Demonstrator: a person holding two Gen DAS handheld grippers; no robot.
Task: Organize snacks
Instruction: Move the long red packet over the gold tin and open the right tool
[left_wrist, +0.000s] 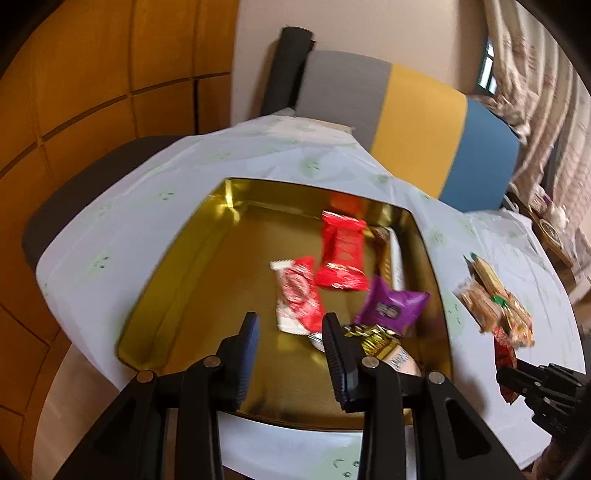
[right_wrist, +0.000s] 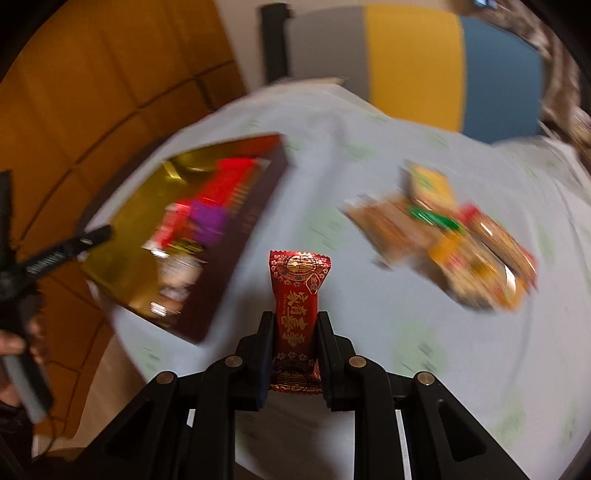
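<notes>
Between the right gripper's (right_wrist: 293, 325) closed jaws sits a red snack packet (right_wrist: 295, 295) with gold Chinese characters; left gripper (left_wrist: 290, 332) jaws narrow, empty, above a gold tin (left_wrist: 177, 295) on the pale-clothed surface (left_wrist: 258, 155).

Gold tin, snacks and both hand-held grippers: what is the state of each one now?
Gold tin: open, partly filled with snacks.
Snack pile: loose on the tablecloth, outside the tin.
Red snack: gripped, off the table.
Right hand-held gripper: shut on the red snack.
Left hand-held gripper: open, empty.
</notes>
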